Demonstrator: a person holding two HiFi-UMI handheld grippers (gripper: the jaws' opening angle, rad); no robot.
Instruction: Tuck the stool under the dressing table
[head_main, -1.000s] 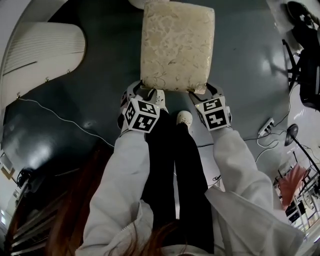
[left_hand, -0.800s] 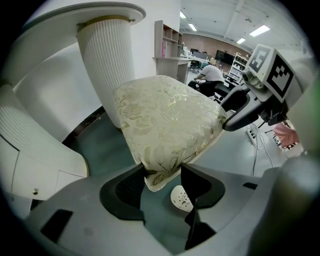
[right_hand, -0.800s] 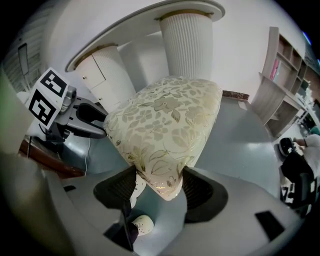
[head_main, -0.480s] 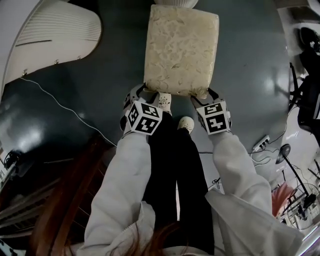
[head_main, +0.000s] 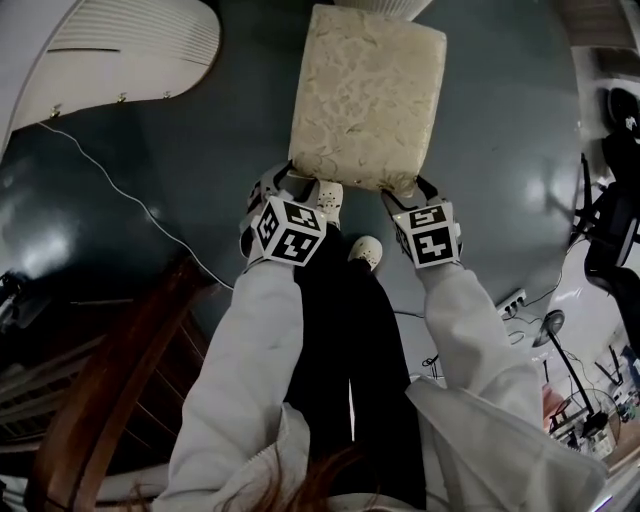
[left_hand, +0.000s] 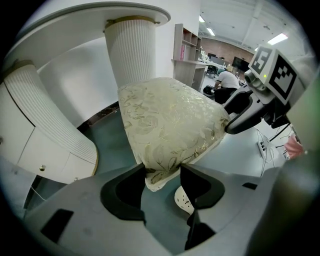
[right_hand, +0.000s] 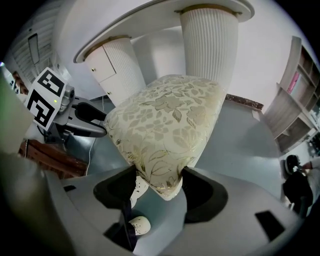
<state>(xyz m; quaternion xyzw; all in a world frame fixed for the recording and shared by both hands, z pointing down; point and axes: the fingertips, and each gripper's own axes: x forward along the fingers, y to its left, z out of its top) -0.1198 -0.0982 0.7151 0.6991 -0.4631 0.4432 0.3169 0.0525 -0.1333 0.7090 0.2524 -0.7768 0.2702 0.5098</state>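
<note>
Jaws of left gripper (head_main: 288, 186) and right gripper (head_main: 412, 190) each clamp a near corner of the stool (head_main: 365, 100) cushion. Stool stands on the dark floor (head_main: 200, 180), its far end just at the dressing table (right_hand: 207, 40) pedestal (tabletop barely overhangs it). Judged partway: most of the seat sticks out; pushing in and letting go remain.
</note>
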